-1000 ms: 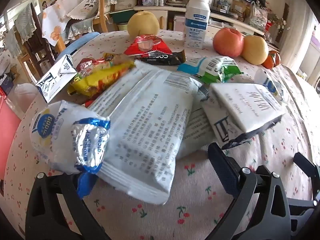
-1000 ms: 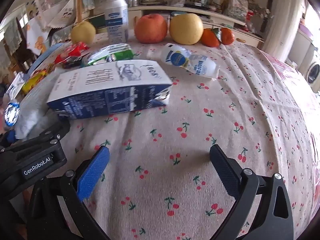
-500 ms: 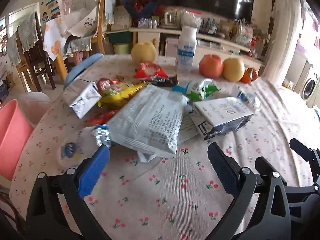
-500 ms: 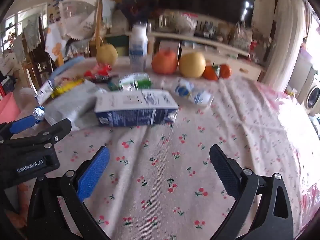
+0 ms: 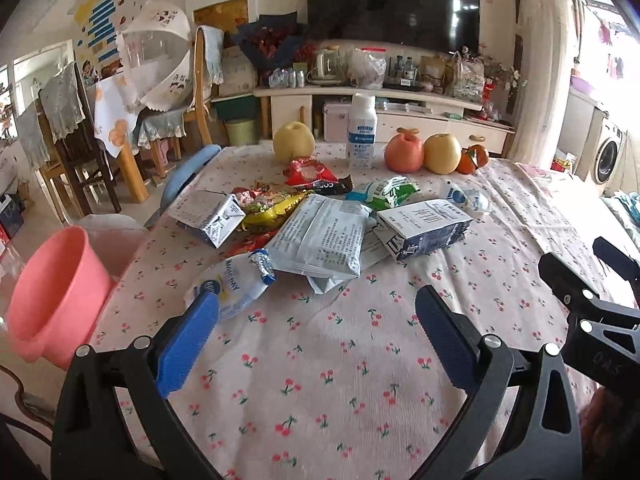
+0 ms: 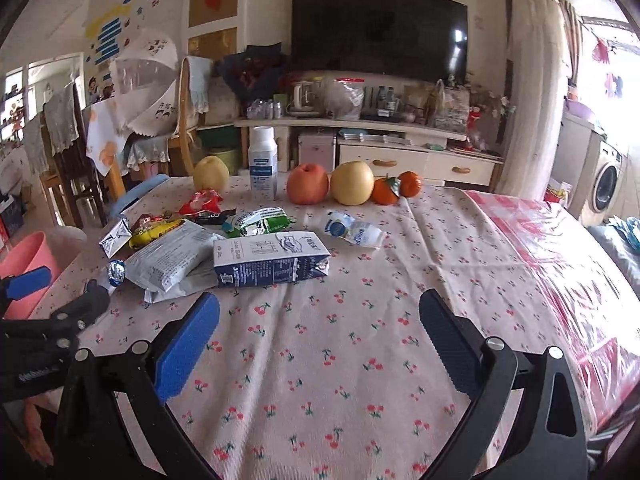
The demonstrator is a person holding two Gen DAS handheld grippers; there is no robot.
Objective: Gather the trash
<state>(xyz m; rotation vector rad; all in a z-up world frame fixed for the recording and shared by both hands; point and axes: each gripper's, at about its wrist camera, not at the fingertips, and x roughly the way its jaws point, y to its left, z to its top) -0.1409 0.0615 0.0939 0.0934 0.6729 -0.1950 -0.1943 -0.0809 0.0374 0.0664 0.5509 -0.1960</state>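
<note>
Trash lies on the cherry-print tablecloth (image 5: 320,360): a large grey snack bag (image 5: 320,236), a blue-white milk carton (image 5: 424,226) lying on its side, a small carton (image 5: 208,214), a crumpled white-blue pouch (image 5: 232,284), yellow and red wrappers (image 5: 272,204), a green-white wrapper (image 5: 384,190) and a squashed bottle (image 5: 464,196). My left gripper (image 5: 316,328) is open and empty, above the near table edge. My right gripper (image 6: 320,332) is open and empty, short of the carton (image 6: 272,264). A pink bin (image 5: 56,292) stands left of the table.
Fruit stands at the table's far edge: a pear (image 5: 294,140), an apple (image 5: 404,154), a second pear (image 5: 442,154) and oranges (image 5: 474,158), plus an upright white bottle (image 5: 362,136). Chairs (image 5: 80,140) stand at the left. A TV cabinet (image 5: 380,108) is behind.
Both grippers have pulled back and risen from the trash pile. The left gripper, close over the white-blue pouch before, is now clear of it. The pink bin has come into view.
</note>
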